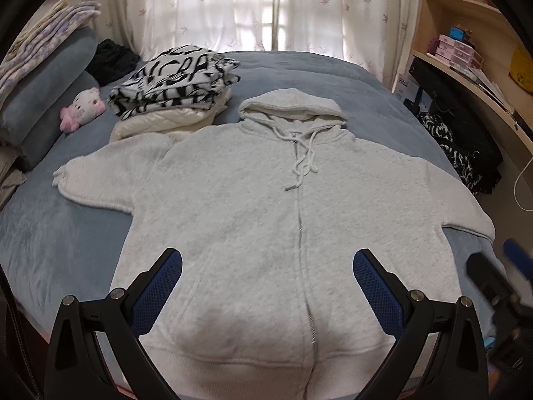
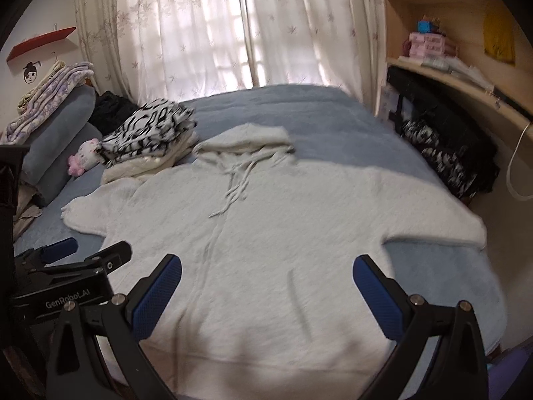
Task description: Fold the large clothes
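Room: you are standing at the foot of a bedroom bed, with sheer curtains (image 1: 233, 6) lit from behind at the far end and wooden shelves (image 1: 466, 23) along your right.
Bed: your work surface is the blue bedspread (image 1: 66, 233), mostly bare around the garment.
Hoodie: the grey zip hoodie (image 1: 253, 206) lies face up and spread flat across the middle of the bed, hem nearest you, hood (image 1: 291, 106) pointing toward the curtains, zip closed as far as you can see.
Sleeves: both are out to the sides; the left sleeve (image 1: 100, 173) rests on the bedspread, and the right sleeve (image 2: 443, 223) reaches the bed's right edge.
Progress: I judge that no fold has been made in this garment yet; laying out and smoothing look done, so sleeves, sides and the final halving are all left to you.
Finished pile: a folded stack with a black-and-white patterned piece (image 1: 173, 76) on top of a cream one sits beside the hoodie's left shoulder, which suggests other items are already done.
Drawstrings: the white cords (image 1: 304, 160) lie loose over the upper zip.
Plush toy: a small pink-and-white toy (image 1: 83, 108) lies by the pillows, well apart from the work.
Left gripper (image 1: 266, 290): your fingers are spread wide above the hem, pinching nothing.
Right gripper (image 2: 266, 295): likewise spread wide and empty over the lower right front; this view is blurred.
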A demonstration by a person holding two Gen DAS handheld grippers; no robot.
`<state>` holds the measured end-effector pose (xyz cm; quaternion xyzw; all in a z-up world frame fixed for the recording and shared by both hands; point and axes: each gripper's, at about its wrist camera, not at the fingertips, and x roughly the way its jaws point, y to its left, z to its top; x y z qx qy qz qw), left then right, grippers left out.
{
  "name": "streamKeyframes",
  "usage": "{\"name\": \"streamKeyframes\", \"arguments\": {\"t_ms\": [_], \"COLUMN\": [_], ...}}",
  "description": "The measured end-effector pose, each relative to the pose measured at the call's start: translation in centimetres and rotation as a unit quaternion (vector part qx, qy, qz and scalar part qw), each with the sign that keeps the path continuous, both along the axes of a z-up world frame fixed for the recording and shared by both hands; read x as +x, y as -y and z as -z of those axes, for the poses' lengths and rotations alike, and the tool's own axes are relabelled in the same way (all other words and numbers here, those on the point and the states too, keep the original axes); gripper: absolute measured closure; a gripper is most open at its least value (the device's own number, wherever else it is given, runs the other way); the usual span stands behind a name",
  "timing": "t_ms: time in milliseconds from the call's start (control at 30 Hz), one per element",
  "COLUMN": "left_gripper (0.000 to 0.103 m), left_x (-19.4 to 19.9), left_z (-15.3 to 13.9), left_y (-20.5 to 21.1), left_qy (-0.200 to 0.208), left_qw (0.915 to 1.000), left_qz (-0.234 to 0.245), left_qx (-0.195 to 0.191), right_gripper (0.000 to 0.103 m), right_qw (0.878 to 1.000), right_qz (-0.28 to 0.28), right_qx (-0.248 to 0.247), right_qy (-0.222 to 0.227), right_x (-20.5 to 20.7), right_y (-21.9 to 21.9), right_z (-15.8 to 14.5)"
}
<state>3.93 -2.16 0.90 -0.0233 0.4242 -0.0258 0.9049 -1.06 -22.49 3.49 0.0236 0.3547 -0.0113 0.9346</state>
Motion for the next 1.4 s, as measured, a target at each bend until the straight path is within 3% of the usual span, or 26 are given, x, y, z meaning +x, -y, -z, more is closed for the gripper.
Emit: {"name": "streamKeyframes", "arguments": {"t_ms": [133,300,400,533,667,833,1000,1133,1333,1400], "left_gripper": [0.001,0.001,0.001,0.001,0.001,0.001,0.001,0.001,0.001,0.001], "left_x": [1.7,3.6,5.4,7.9,10.3,13.5,16.1,17.5,17.9,18.1], "left_z": [-1.8,-5.3,-6.8,-8.3,-9.0,-7.2,-4.5,-1.3,2.9,3.8], "left_y": [1.4,3.7,5.4,8.3,12.2,16.2,20.3,23.6,28.4,29.2], "left_qy": [0.008,0.070,0.076,0.088,0.116,0.106,0.080,0.049,0.070,0.067], "left_qw": [0.9995,0.9961,0.9947,0.9929,0.9914,0.9922,0.9936,0.9948,0.9905,0.9905], "left_qz": [0.029,0.051,0.065,0.068,0.059,0.064,0.078,0.089,0.107,0.108], "left_qx": [-0.011,-0.012,-0.026,-0.043,-0.012,-0.016,-0.012,-0.005,0.052,0.053], "right_gripper": [0.000,0.000,0.000,0.000,0.001,0.007,0.017,0.021,0.021,0.022], "right_qw": [0.999,0.998,0.995,0.993,0.988,0.978,0.960,0.937,0.898,0.888], "right_qz": [0.012,0.040,0.071,0.111,0.153,0.190,0.223,0.256,0.304,0.312], "right_qx": [-0.032,-0.028,-0.027,-0.006,0.020,0.088,0.158,0.221,0.295,0.309], "right_qy": [0.021,0.041,0.060,0.051,0.027,-0.012,-0.062,-0.087,-0.118,-0.134], "right_x": [0.8,1.9,2.3,3.6,4.9,6.1,7.0,6.9,6.9,7.4], "right_y": [2.1,6.6,10.4,16.3,22.5,28.7,33.6,37.6,41.5,41.9], "right_z": [-2.2,-5.0,-6.5,-7.7,-7.5,-4.7,0.7,5.0,10.7,12.7]}}
